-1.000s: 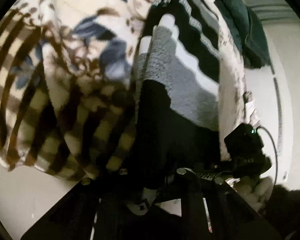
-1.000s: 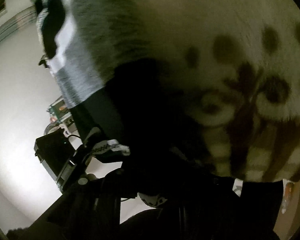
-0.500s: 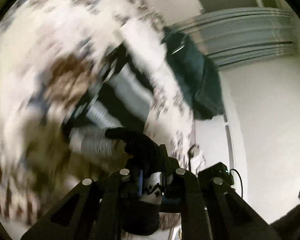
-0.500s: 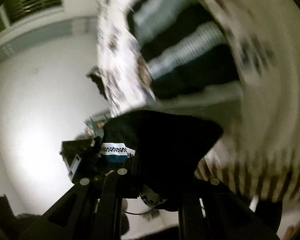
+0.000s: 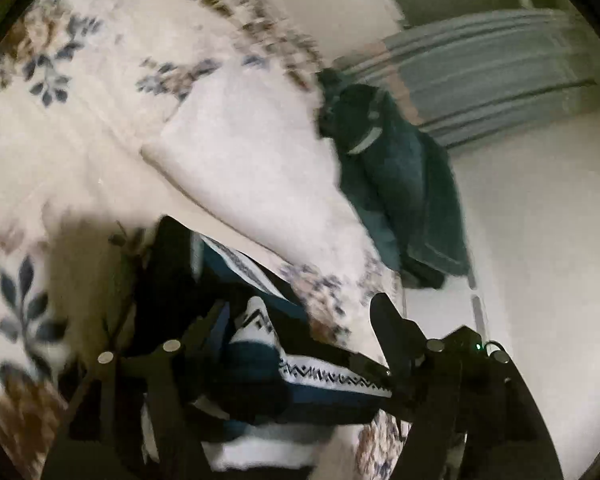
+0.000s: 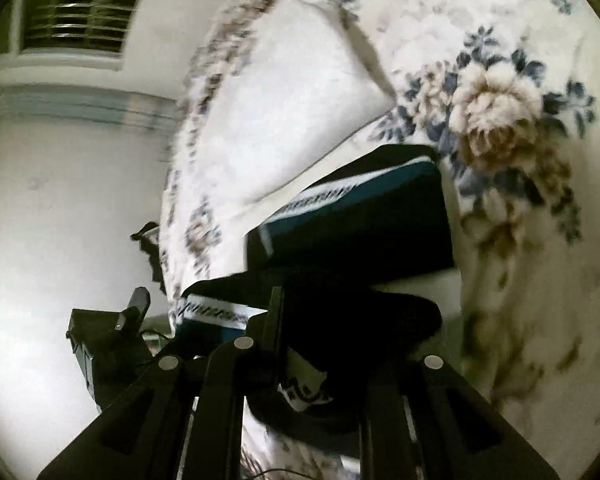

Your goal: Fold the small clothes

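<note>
You see a cream fleece blanket [image 5: 100, 152] printed with blue leaves and tan flowers covering the bed. A white pillow [image 5: 252, 160] lies on it toward the far edge. A dark teal towel [image 5: 400, 184] hangs at the blanket's far right edge. In your right view, a slatted window [image 6: 72, 16] sits high on the white wall [image 6: 60, 200].

We see a fluffy, matt fleece blanket [image 5: 100, 152], a soft knitted garment [image 5: 324, 376] with woven patterned bands, matt black plastic gripper fingers [image 5: 396, 332].
</note>
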`<state>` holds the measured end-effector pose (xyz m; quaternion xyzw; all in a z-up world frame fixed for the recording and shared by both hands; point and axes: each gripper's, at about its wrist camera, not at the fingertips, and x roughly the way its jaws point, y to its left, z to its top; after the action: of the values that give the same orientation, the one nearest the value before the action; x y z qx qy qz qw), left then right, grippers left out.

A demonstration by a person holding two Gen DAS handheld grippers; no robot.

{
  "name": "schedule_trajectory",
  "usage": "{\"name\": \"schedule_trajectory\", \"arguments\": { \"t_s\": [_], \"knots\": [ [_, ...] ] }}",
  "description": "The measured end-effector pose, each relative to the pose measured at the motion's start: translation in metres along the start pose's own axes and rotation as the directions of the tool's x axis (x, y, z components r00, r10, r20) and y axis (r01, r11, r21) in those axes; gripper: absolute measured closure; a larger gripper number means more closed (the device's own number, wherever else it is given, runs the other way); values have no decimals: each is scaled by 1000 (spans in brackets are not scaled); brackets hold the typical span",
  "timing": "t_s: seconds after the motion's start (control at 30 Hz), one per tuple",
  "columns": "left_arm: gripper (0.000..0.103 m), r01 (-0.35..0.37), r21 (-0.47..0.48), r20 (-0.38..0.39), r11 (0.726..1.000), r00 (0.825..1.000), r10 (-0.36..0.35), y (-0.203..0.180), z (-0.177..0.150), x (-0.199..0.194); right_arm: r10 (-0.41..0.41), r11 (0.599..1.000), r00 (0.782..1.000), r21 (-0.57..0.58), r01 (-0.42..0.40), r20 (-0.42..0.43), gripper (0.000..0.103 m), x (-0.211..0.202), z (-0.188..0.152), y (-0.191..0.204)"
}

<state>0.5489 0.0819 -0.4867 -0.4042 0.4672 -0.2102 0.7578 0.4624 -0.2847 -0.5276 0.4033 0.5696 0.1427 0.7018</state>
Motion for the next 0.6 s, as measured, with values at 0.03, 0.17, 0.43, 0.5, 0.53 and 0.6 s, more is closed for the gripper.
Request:
{"name": "schedule_trajectory", "arguments": {
  "t_s": [0.03,0.17,0.43,0.5,0.53,0.6],
  "knots": [
    [36,3,-30,-5,1000,1000,-3,8,5,6,-15,1000,1000,13,15,-17,79,9,5,-5],
    [36,35,-115,15,993,999,-34,29,15,9,0,1000,1000,21,0,-13,44,18,25,-9],
    [36,102,-193,123,976,989,-79,39,58,-16,90,992,995,87,-93,41,31,4,43,-11],
    [36,95,-173,134,980,988,-72,33,65,-21,113,988,992,100,-119,61,31,-2,51,-9],
    [36,89,-157,134,984,989,-68,30,66,-22,128,985,989,104,-135,75,29,-6,55,-7],
    [36,63,-130,133,989,990,-46,26,66,-23,143,983,985,97,-153,100,29,-14,64,-3]
  ]
}}
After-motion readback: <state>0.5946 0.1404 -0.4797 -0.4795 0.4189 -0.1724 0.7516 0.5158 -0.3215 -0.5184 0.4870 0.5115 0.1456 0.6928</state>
